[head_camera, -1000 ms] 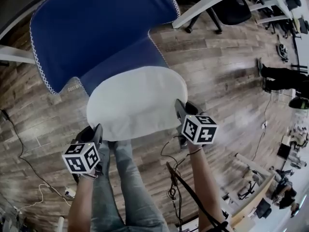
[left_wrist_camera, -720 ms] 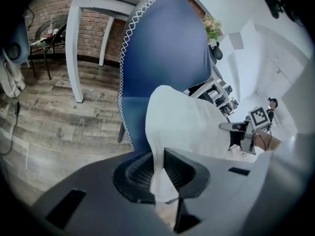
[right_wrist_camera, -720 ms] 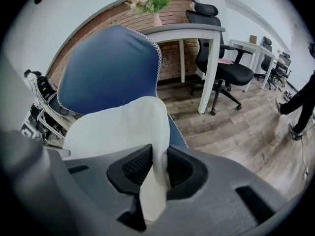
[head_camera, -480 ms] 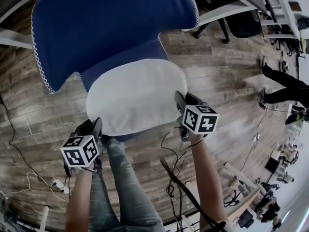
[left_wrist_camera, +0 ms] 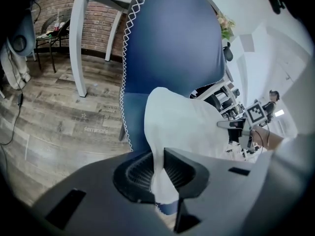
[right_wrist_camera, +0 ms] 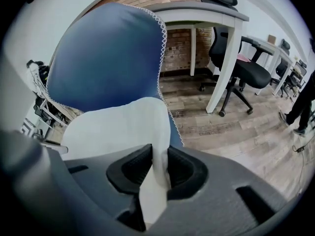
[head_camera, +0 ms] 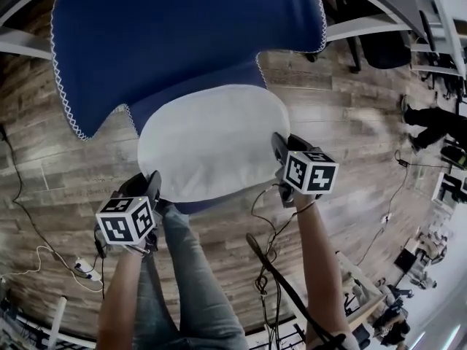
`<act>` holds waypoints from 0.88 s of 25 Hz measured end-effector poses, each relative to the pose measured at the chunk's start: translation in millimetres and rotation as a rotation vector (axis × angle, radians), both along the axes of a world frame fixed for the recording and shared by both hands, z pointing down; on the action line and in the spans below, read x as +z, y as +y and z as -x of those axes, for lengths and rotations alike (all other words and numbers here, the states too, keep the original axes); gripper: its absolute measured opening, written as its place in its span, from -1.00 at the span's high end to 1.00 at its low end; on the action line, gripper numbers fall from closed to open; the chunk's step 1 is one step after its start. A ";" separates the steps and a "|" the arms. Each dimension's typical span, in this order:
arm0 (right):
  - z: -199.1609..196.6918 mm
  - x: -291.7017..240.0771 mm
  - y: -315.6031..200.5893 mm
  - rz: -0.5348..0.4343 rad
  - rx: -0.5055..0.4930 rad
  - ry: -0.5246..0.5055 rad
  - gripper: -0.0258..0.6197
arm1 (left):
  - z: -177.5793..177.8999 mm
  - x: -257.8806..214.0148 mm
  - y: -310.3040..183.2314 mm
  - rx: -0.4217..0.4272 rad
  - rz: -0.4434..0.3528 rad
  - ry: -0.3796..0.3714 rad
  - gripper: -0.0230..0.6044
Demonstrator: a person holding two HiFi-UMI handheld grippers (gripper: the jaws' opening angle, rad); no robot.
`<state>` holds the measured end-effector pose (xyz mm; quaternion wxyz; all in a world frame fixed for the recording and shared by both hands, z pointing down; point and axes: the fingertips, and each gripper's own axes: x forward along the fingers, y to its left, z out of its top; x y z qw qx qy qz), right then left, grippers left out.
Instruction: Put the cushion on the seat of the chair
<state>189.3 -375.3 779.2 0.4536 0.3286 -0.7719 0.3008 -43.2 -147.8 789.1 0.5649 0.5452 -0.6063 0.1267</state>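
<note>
cushion (head_camera: 211,141) lower than second ago, now spread over seat (head_camera: 194,206) of blue chair (head_camera: 182,35). left gripper (head_camera: 151,184), right gripper (head_camera: 280,147) both nearly closed, pinching cushion's near edge. judged: release next.

Open-plan office. Beyond the right tongs (right_wrist_camera: 158,149) stood a white desk (right_wrist_camera: 197,11) with a black swivel chair (right_wrist_camera: 236,70) on castors. More desks (right_wrist_camera: 268,45) ran off to their right, and a brick wall (right_wrist_camera: 177,45) was behind. Left of the left tongs (left_wrist_camera: 157,151) were a second desk (left_wrist_camera: 78,33), more brick and a plank floor (left_wrist_camera: 59,122). Cables (head_camera: 266,268) trailed under the right tongs. A person (head_camera: 434,119) stood far to their right.
</note>
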 end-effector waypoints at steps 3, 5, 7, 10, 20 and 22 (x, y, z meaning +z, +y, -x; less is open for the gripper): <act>4.6 10.3 0.0 0.023 -0.023 0.012 0.64 | 1.0 7.7 4.2 -0.005 0.018 0.001 0.78; 7.1 16.7 -0.9 0.034 -0.041 0.020 0.64 | 1.6 12.5 6.0 -0.009 0.029 -0.002 0.78; 9.7 19.0 -5.0 0.036 -0.053 0.025 0.62 | 2.6 15.2 5.7 -0.016 0.037 -0.003 0.78; 10.5 23.1 -9.6 0.047 -0.060 0.035 0.60 | 5.4 16.7 3.5 -0.024 0.042 0.000 0.78; 0.8 42.9 -17.7 0.078 -0.072 0.071 0.54 | 1.9 28.3 1.0 -0.033 0.042 0.031 0.78; 0.4 45.5 -19.9 0.072 -0.069 0.078 0.52 | 2.9 29.2 0.0 -0.034 0.043 0.031 0.78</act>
